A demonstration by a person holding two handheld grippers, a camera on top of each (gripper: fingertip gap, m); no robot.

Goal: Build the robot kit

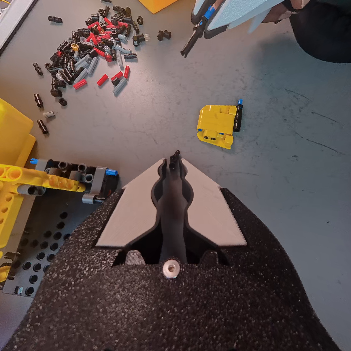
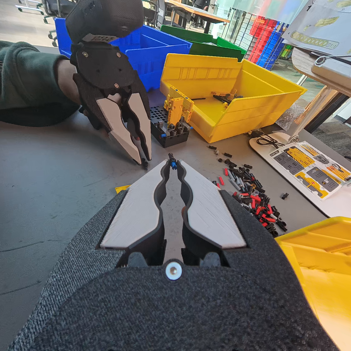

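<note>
My left gripper [image 1: 173,161] is shut on a small black connector piece [image 1: 174,160], held just above the grey table; it also shows in the right wrist view [image 2: 144,161]. My right gripper [image 2: 172,162] is shut on a blue pin joined to a black axle [image 2: 172,161]; in the left wrist view it [image 1: 202,24] hangs at the top with the black axle [image 1: 191,40] sticking out. A small yellow brick assembly [image 1: 216,126] with a black tube lies on the table between them. The two grippers' tips are close together.
A pile of red, black and grey pins [image 1: 91,49] lies on the table, also seen at right [image 2: 254,197]. A black-and-yellow model on a perforated block [image 2: 171,123] stands by a yellow bin [image 2: 228,121]. Blue and green bins stand behind. A sticker sheet [image 2: 311,169] lies at right. The tips of one gripper are about 10 cm away from the tips of the other.
</note>
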